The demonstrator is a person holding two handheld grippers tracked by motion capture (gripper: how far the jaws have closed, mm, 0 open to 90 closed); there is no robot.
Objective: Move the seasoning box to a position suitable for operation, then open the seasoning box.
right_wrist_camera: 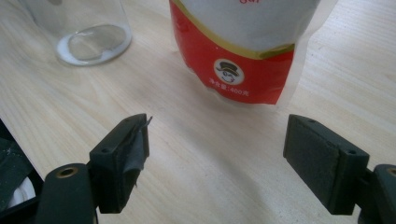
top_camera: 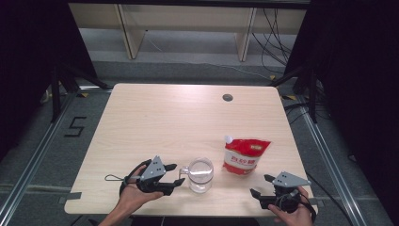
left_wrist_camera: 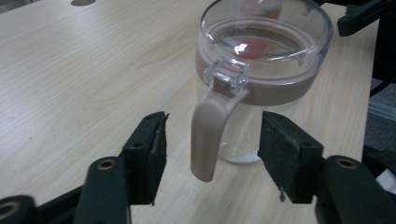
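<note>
Table [top_camera: 155, 117] of pale wood carries a red sugar pouch [top_camera: 245, 155] and, near its front edge, a lidded glass jug [top_camera: 201, 175]. Left gripper [top_camera: 175, 174] stands released, jaws either side of the jug's tan handle [left_wrist_camera: 208, 135] without pressing it. Right gripper [top_camera: 260, 185] gapes empty before the pouch. Closing off-centre could twist the jug and tip it.

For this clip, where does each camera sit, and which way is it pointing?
High view: above the near edge, looking forward and down on the table; forearms and both hand-held grippers show.
Left gripper view: on the left hand-held gripper, facing the jar; open jaws flank its handle.
Right gripper view: on the right hand-held gripper, facing the red pouch.
All three share jar and pouch.
</note>
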